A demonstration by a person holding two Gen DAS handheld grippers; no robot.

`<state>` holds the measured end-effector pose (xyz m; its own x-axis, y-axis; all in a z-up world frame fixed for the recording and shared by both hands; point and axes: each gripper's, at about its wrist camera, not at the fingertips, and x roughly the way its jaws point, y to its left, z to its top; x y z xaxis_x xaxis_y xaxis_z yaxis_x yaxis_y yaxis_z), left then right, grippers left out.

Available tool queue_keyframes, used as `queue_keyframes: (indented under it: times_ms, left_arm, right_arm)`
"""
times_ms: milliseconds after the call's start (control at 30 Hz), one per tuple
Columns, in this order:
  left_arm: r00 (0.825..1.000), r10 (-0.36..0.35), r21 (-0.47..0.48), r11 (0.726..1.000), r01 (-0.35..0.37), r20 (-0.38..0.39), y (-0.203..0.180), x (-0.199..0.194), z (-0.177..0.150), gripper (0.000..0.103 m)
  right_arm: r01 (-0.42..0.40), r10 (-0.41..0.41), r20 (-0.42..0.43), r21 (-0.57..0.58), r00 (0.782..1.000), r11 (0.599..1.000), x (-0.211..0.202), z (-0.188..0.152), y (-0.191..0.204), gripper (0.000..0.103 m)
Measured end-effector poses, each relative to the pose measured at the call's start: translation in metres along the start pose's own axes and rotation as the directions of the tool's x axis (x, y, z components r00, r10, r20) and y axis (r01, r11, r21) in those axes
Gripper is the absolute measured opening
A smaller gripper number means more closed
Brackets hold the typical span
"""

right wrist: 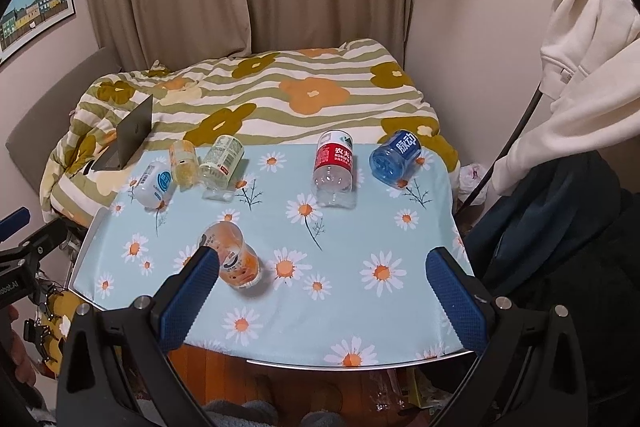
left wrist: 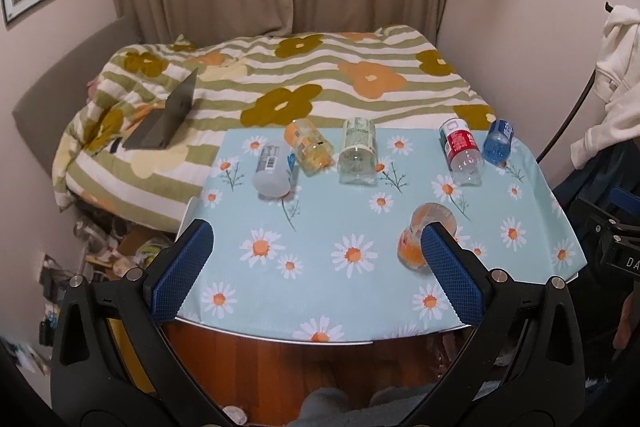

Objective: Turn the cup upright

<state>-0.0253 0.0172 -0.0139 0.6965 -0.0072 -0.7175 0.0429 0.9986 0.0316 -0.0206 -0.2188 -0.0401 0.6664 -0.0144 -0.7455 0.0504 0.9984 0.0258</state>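
Note:
A clear cup with orange print [left wrist: 420,237] lies on its side on the daisy tablecloth [left wrist: 320,227], partly behind my left gripper's right finger. In the right wrist view the cup [right wrist: 236,259] lies just past my right gripper's left finger, with its open mouth turned away to the far left. My left gripper [left wrist: 316,239] is open and empty above the table's near edge. My right gripper [right wrist: 324,267] is open and empty above the near half of the table [right wrist: 360,227].
Several cut bottles lie on their sides along the far edge: a white one [left wrist: 272,171], a yellow one [left wrist: 310,147], a clear one [left wrist: 357,153], a red-labelled one [left wrist: 460,151], a blue one [left wrist: 498,141]. Behind stand a bed [left wrist: 320,75] and a laptop [left wrist: 168,119].

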Motion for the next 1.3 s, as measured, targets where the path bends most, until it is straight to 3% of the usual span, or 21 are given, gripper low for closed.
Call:
queue_keyframes:
  times_ms: [1300]
  left_arm:
    - [1.0, 0.0, 0.005, 1.0, 0.0, 0.007, -0.0025, 0.0021, 0.0056, 0.103]
  right_arm:
    - [0.004, -0.004, 0.005, 0.01, 1.0, 1.0, 0.0003, 0.0048, -0.0007, 0.103]
